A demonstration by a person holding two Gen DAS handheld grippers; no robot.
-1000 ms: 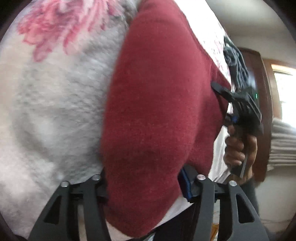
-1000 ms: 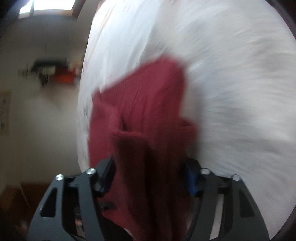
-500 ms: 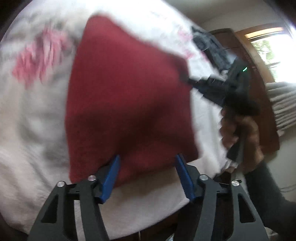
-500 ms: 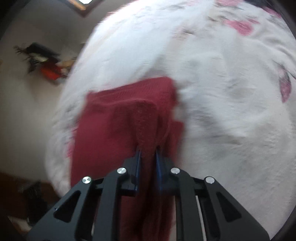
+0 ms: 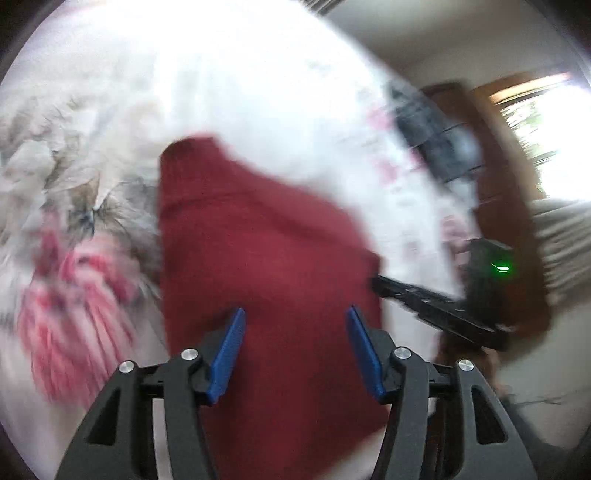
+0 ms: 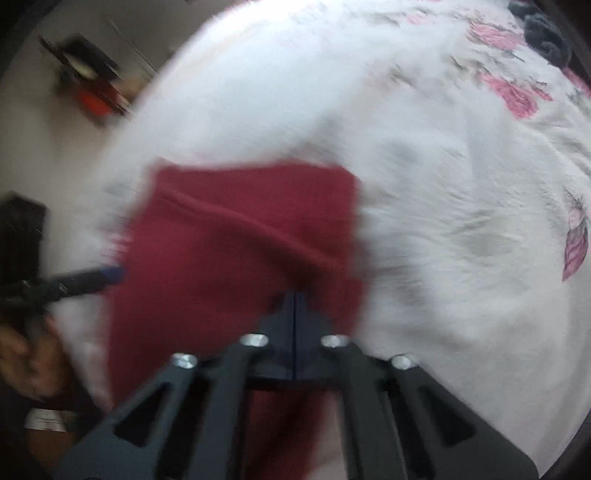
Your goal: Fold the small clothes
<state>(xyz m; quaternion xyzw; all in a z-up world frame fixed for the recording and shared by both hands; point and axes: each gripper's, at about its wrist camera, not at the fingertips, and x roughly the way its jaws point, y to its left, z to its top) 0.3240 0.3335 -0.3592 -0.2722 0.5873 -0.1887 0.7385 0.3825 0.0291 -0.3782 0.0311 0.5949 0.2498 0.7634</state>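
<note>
The dark red knit garment [image 5: 266, 258] lies spread on a white blanket with pink flowers [image 6: 461, 192], near the edge of the bed that faces the person. Both views are blurred, so fine detail of the cloth cannot be read.

The left gripper [image 5: 295, 332] has its jaws wide apart. The blue pads [image 5: 227, 349] stand on either side of the near part of the garment, but I cannot tell if they touch the cloth or hover just above it; nothing is pinched between them.

The right gripper [image 6: 294, 295] has its jaws pressed together — they meet at the near right corner of the garment, and a raised ridge of cloth runs from there up to the left. It looks clamped on that edge, though the pinch itself is hidden by the fingers.

In the right wrist view the garment's long axis runs away from the person, from the bed edge toward the middle of the blanket. The right gripper sits at its near right corner, and the left one comes in at the left edge. So the cloth lies ahead of both — my judgement is that the next fold goes forward, and the left must first close on its own corner.

A dark grey garment [image 6: 543, 33] waits far off on the blanket.
</note>
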